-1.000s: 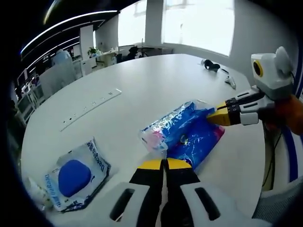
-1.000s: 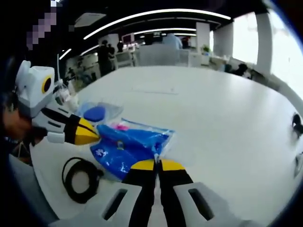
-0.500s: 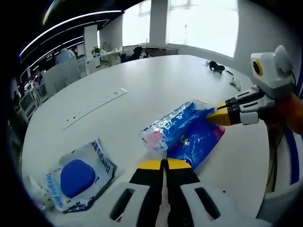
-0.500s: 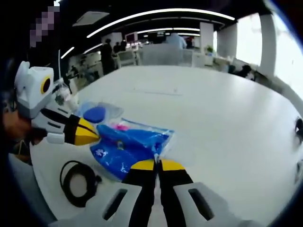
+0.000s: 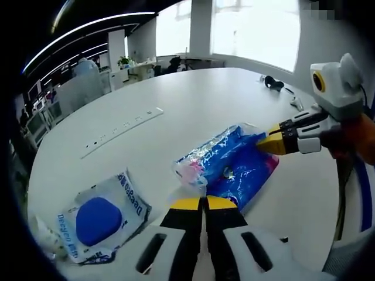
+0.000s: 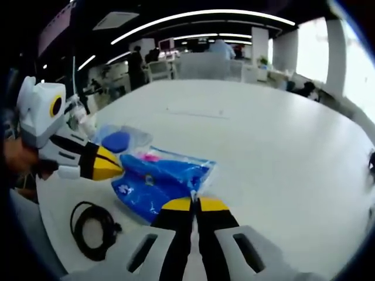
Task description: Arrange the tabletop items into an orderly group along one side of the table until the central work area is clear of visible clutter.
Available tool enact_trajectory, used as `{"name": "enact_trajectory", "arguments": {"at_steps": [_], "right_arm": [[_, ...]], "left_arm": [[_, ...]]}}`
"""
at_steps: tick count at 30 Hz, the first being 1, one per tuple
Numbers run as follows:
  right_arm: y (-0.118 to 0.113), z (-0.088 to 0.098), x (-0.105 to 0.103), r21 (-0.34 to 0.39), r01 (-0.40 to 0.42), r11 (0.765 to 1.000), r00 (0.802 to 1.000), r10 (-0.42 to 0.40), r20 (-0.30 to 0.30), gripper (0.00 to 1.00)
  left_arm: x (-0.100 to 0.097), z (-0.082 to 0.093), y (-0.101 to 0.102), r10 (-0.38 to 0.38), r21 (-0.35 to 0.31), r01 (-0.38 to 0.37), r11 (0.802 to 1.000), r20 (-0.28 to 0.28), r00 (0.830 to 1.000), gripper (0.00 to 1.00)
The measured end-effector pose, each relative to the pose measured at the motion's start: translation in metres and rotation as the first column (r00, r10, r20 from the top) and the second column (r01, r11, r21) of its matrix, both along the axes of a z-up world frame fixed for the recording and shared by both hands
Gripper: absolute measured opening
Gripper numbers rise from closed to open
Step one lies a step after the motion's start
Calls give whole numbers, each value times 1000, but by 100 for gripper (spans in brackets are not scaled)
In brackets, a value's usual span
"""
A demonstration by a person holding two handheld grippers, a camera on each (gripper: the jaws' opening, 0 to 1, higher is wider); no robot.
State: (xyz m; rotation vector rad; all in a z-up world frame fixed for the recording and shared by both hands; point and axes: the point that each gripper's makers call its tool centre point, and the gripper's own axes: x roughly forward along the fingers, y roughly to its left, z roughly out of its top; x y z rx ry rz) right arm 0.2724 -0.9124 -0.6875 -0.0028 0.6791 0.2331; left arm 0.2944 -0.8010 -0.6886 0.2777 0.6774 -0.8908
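Note:
A blue plastic bag (image 5: 234, 167) with a pink patch lies on the white table (image 5: 193, 99), stretched between my two grippers. My left gripper (image 5: 203, 202) is shut on the bag's clear near edge. My right gripper (image 5: 270, 144) comes in from the right, its yellow tips closed on the bag's far corner. In the right gripper view the same bag (image 6: 161, 175) lies ahead of my right gripper (image 6: 194, 203), which pinches its clear edge. My left gripper (image 6: 110, 164) holds the bag's opposite side there.
A wipes pack with a blue lid (image 5: 98, 219) lies at the near left, its lid (image 6: 119, 140) also showing past the bag. A white power strip (image 5: 120, 131) runs across the table. Headphones (image 5: 274, 84) sit far right. A black cable coil (image 6: 91, 228) lies near the table edge.
Both grippers stay shut on the bag and it lies where it was. Only the views have drifted slightly.

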Motion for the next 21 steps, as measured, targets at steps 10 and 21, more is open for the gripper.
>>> {"name": "enact_trajectory", "arguments": {"at_steps": [10, 21], "right_arm": [[3, -5, 9, -2, -18, 1000, 1000, 18, 2, 0], [7, -9, 23, -12, -39, 999, 999, 40, 3, 0]], "left_arm": [[10, -5, 3, 11, 7, -11, 1000, 13, 1000, 0], [23, -10, 6, 43, 4, -43, 999, 13, 999, 0]]}}
